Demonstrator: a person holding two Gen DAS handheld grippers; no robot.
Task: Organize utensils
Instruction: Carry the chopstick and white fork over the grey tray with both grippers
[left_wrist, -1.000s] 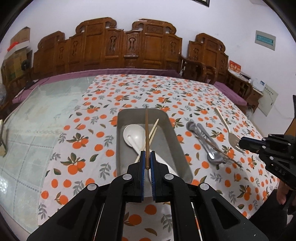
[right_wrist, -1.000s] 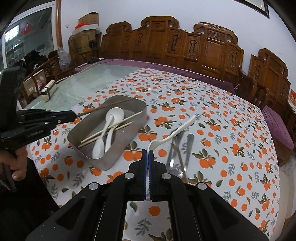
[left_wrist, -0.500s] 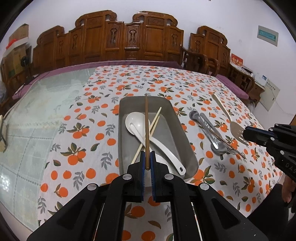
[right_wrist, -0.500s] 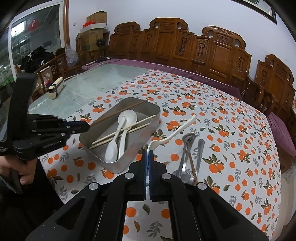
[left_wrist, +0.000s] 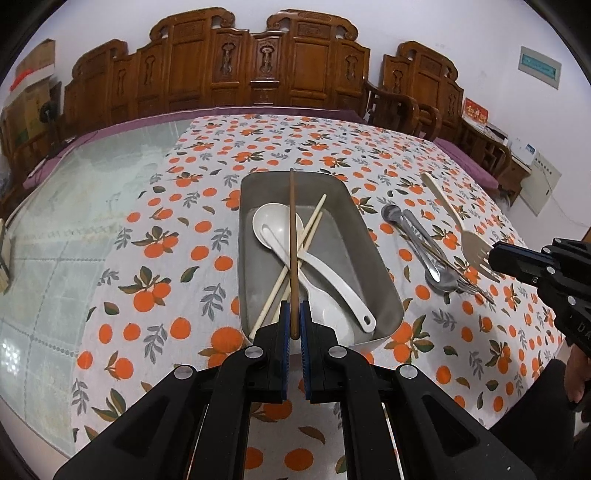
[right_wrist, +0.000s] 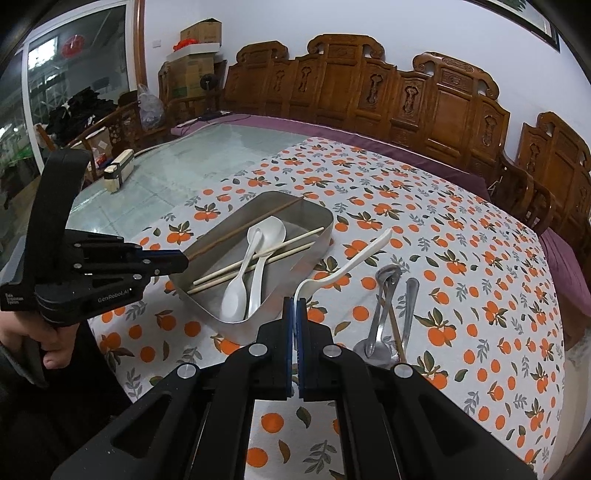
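Your left tongs (left_wrist: 294, 319) grip the near end of a brown chopstick (left_wrist: 293, 236), which reaches toward 12 o'clock over the metal tray (left_wrist: 373, 258) holding two white spoons (left_wrist: 325, 264) and pale chopsticks (left_wrist: 306, 236). Your right tongs (right_wrist: 294, 317) clench the white fork (right_wrist: 354, 256); steel spoons (right_wrist: 384, 314) lie on the counter (right_wrist: 480, 295) at 2 o'clock.

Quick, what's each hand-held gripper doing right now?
Left hand-held gripper: closed on the brown chopstick.
Right hand-held gripper: closed on the white fork.
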